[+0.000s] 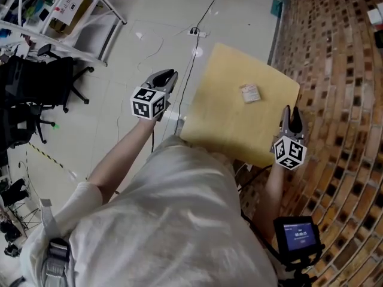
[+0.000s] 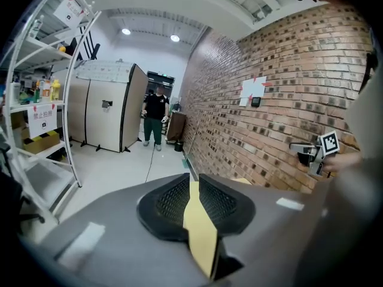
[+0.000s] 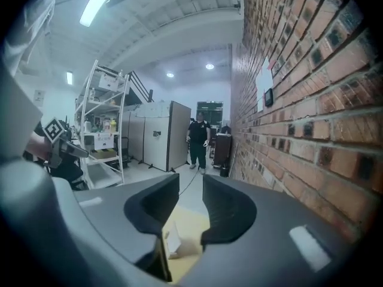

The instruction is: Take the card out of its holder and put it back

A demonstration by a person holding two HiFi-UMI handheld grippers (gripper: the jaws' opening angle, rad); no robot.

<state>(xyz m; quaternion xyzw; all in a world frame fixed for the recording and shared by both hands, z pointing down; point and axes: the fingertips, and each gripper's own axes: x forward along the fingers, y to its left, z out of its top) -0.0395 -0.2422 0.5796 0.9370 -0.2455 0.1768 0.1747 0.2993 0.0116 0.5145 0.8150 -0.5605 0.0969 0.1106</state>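
A small pale card in its holder (image 1: 250, 92) lies flat on the yellow table top (image 1: 222, 124), toward the far right part. My right gripper (image 1: 291, 113) hovers at the table's right edge, short of the card, jaws open and empty. In the right gripper view the card (image 3: 172, 243) shows low down on the table (image 3: 194, 223), beyond the right gripper (image 3: 190, 187). My left gripper (image 1: 169, 76) hangs off the table's left side over the floor. Its jaws (image 2: 194, 184) stand a narrow gap apart, and only the table (image 2: 200, 232) shows through that gap.
A brick wall (image 1: 341, 70) runs along the table's right side. A white shelving rack (image 1: 66, 23) and a black office chair (image 1: 42, 82) stand at the far left. A cable (image 1: 191, 58) crosses the floor. A person (image 3: 198, 141) stands far off by grey partition panels (image 3: 158, 136).
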